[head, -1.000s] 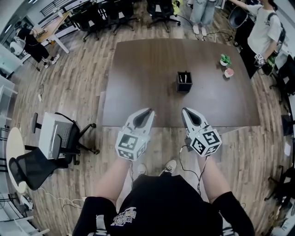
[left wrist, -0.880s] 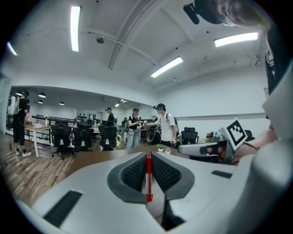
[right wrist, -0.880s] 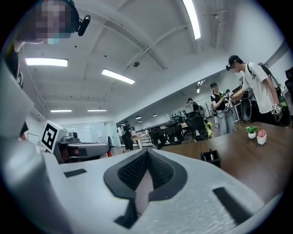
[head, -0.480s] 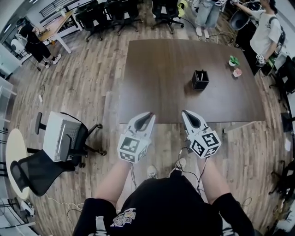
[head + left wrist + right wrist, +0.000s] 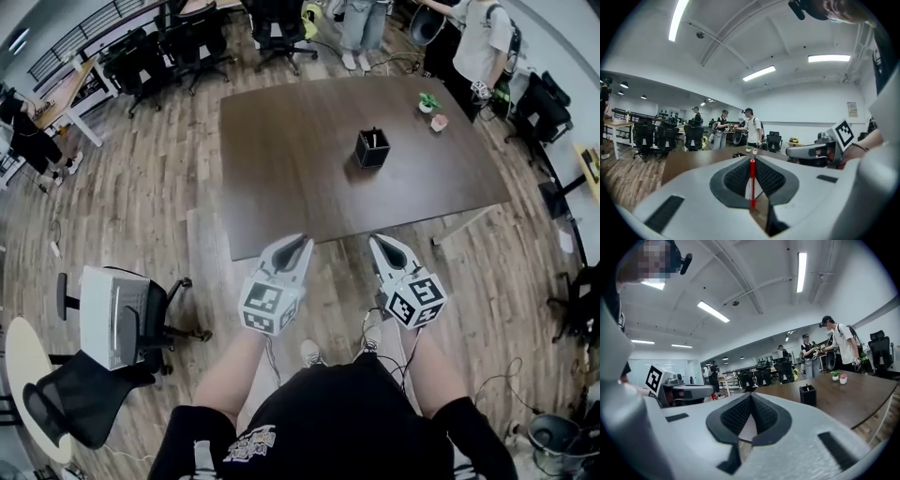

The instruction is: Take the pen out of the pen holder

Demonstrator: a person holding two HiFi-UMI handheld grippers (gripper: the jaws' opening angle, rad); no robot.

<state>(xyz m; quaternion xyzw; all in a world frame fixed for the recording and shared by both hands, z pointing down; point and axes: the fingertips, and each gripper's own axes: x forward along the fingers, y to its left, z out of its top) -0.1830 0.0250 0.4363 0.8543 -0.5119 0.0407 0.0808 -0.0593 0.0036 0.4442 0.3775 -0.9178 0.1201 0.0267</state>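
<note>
The black square pen holder [image 5: 372,148] stands near the middle of the dark brown table [image 5: 281,187], with pens sticking up in it; it also shows in the right gripper view [image 5: 807,395]. Both grippers hang over the floor at the table's near edge, well short of the holder. My left gripper [image 5: 302,242] is shut on a thin red pen [image 5: 752,180], which stands upright between its pads. My right gripper [image 5: 377,242] is shut with nothing between its jaws [image 5: 751,395].
A small potted plant [image 5: 428,101] and a pink pot [image 5: 439,122] sit at the table's far right. People [image 5: 483,42] stand beyond the far right corner. Office chairs [image 5: 122,319] stand to the left on the wooden floor, and more line the far side.
Both grippers have travelled along the table's near edge and the view has swung, so the holder now lies ahead between them. The jaws stand as before.
</note>
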